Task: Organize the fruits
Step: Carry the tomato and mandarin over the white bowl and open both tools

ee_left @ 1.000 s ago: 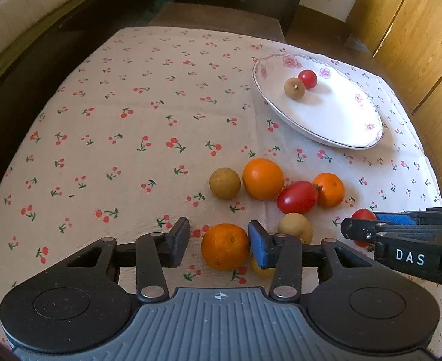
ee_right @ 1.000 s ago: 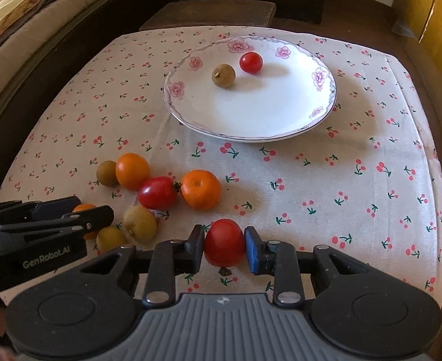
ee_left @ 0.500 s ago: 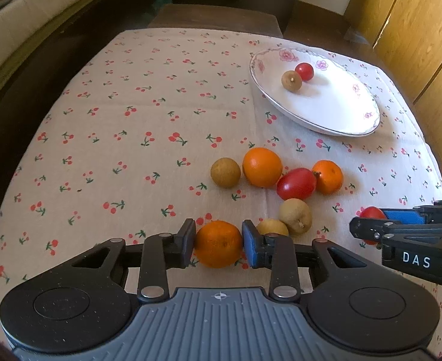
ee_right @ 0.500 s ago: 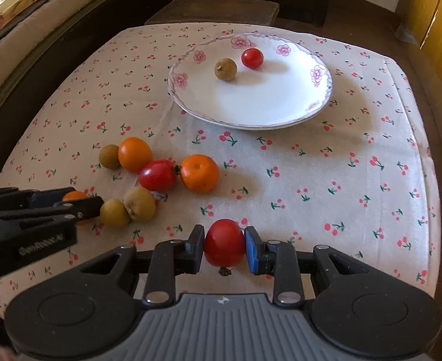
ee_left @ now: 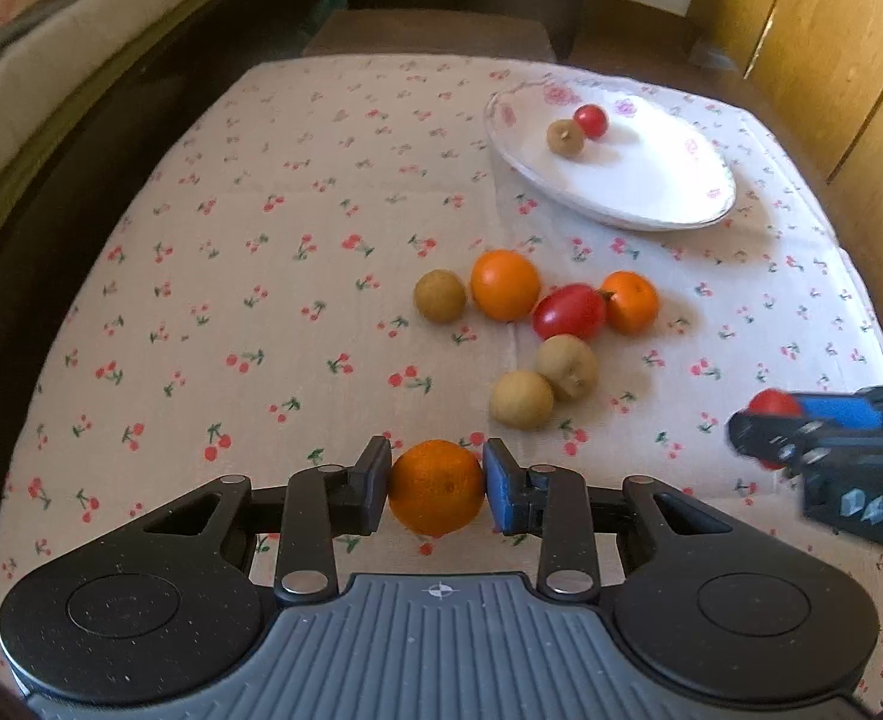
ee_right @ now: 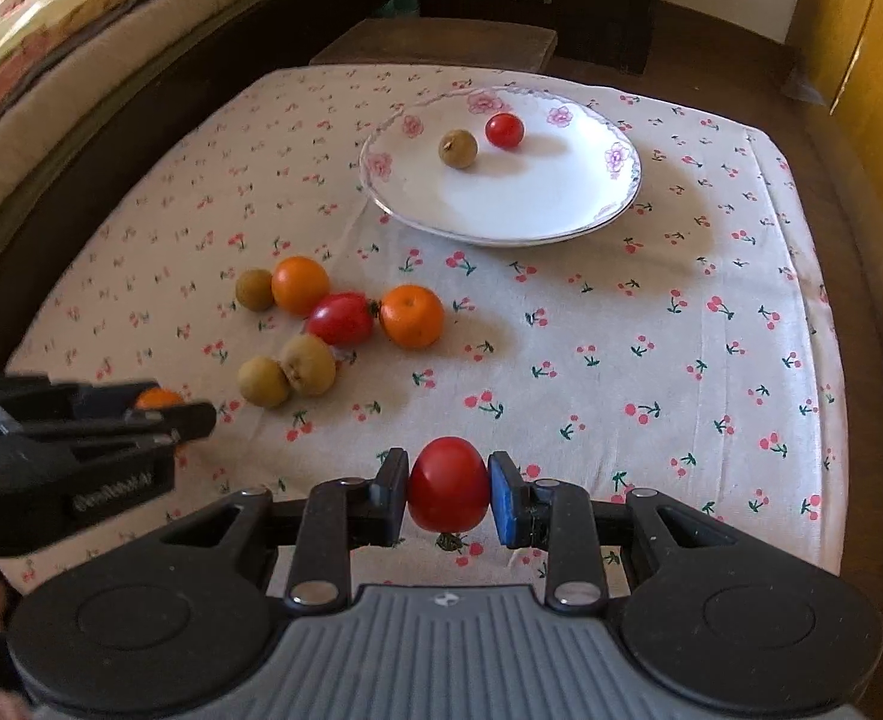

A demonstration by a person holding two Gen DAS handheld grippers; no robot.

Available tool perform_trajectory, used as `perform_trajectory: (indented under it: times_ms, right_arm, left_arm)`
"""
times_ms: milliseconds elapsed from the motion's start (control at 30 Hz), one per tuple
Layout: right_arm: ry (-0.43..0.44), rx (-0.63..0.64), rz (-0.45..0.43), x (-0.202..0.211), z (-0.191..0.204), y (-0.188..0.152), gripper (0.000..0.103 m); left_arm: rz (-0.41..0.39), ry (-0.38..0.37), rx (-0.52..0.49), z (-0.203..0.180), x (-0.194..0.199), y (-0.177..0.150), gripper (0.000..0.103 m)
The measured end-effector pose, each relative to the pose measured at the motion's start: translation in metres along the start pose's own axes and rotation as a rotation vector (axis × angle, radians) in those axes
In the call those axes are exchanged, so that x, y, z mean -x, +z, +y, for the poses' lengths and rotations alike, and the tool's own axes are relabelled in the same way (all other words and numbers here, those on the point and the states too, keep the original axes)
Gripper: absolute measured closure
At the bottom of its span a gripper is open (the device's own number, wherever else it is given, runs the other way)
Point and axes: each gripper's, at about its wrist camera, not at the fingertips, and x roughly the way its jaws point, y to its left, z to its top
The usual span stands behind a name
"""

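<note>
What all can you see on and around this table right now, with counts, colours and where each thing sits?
plate: one, white with pink flowers, far side of the table
small fruit on plate: two, one brown, one red, side by side
loose oranges: two, orange, mid-table cluster
loose tomato: one, red, between the oranges
loose brown fruit: three, tan, in the cluster
tablecloth: one, white with cherry print
left tool: shut on an orange
right tool: shut on a red tomato
</note>
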Motion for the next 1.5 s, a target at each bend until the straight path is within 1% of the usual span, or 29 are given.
perform_trajectory:
  times_ms: [100, 233, 400, 533, 633, 833, 933, 1133, 1300, 1500]
  right_arm:
    - [-0.008, -0.009, 0.012, -0.004, -0.003, 0.0, 0.073]
    - [-0.003, -0.032, -0.005, -0.003, -0.007, 0.009, 0.073]
    - [0.004, -0.069, -0.04, -0.002, -0.015, 0.03, 0.073]
    - [0.016, -0.1, -0.065, -0.004, -0.023, 0.049, 0.073]
    - [0.008, -0.113, -0.08, -0.008, -0.029, 0.062, 0.073]
    - [-0.008, -0.138, -0.091, -0.021, -0.042, 0.083, 0.073]
    - [-0.021, -0.141, -0.089, -0.029, -0.047, 0.093, 0.073]
    - [-0.03, -0.152, -0.086, -0.044, -0.057, 0.108, 0.072]
    - [-0.032, -0.157, -0.087, -0.053, -0.061, 0.115, 0.072]
    - [-0.023, -0.166, -0.091, -0.058, -0.063, 0.116, 0.072]
  left_arm:
    - [-0.013, -0.026, -0.004, -0.003, 0.002, 0.005, 0.062]
    - [-0.032, -0.058, -0.001, -0.008, 0.002, 0.016, 0.062]
    - [-0.061, -0.104, 0.029, -0.011, 0.001, 0.036, 0.062]
    - [-0.086, -0.122, 0.03, -0.018, -0.004, 0.056, 0.062]
    - [-0.093, -0.139, 0.044, -0.022, -0.011, 0.069, 0.062]
    - [-0.104, -0.154, 0.039, -0.035, -0.024, 0.093, 0.062]
    - [-0.113, -0.127, 0.017, -0.042, -0.032, 0.103, 0.062]
    - [-0.1, -0.129, 0.033, -0.044, -0.051, 0.12, 0.063]
    - [-0.094, -0.132, 0.048, -0.045, -0.061, 0.127, 0.063]
    - [-0.089, -0.133, 0.058, -0.043, -0.065, 0.128, 0.063]
